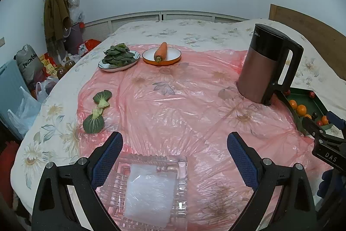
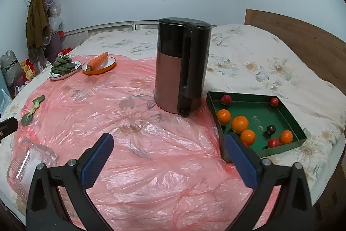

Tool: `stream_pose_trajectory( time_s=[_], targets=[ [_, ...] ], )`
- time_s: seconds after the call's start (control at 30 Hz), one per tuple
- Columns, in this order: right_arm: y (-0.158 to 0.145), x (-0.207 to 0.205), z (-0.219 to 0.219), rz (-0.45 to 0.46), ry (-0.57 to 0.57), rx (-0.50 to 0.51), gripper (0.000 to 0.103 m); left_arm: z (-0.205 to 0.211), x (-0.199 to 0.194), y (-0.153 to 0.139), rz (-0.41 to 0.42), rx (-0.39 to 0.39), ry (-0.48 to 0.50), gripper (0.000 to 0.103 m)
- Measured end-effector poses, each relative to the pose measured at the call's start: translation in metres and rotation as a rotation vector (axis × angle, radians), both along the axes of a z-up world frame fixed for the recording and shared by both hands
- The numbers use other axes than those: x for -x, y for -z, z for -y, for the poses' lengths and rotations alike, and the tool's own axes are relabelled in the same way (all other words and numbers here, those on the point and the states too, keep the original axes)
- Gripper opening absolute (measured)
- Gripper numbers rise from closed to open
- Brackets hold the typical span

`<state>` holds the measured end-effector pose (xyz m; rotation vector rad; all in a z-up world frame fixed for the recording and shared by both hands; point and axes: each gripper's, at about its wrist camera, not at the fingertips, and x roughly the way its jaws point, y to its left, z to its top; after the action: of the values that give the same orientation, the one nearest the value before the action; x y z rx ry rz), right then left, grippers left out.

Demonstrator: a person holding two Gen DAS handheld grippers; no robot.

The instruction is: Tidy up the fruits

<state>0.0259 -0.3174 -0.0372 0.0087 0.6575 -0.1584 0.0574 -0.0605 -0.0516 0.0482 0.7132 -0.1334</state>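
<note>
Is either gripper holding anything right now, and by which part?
Nothing is held. The left gripper stands open above the glass dish; the right gripper stands open over the pink plastic sheet.

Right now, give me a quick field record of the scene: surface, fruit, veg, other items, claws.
surface: bed under a pink plastic sheet
fruit: four oranges and small red fruits in the green tray
veg: carrot on an orange-rimmed plate; leafy greens on a second plate; two loose greens on the sheet
other: kettle upright beside the tray; glass dish near the left claw
left claw: open, empty
right claw: open, empty
</note>
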Motion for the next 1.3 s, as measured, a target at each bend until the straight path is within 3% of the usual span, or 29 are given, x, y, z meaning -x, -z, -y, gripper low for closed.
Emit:
stream_pose_trajectory(
  time_s=[1.3],
  targets=[
    [-0.003,-0.004,0.003,0.012,-0.018,0.004,0.103,-0.011,0.0,-0.006,0.009,0.001,-0.005,0.095]
  ],
)
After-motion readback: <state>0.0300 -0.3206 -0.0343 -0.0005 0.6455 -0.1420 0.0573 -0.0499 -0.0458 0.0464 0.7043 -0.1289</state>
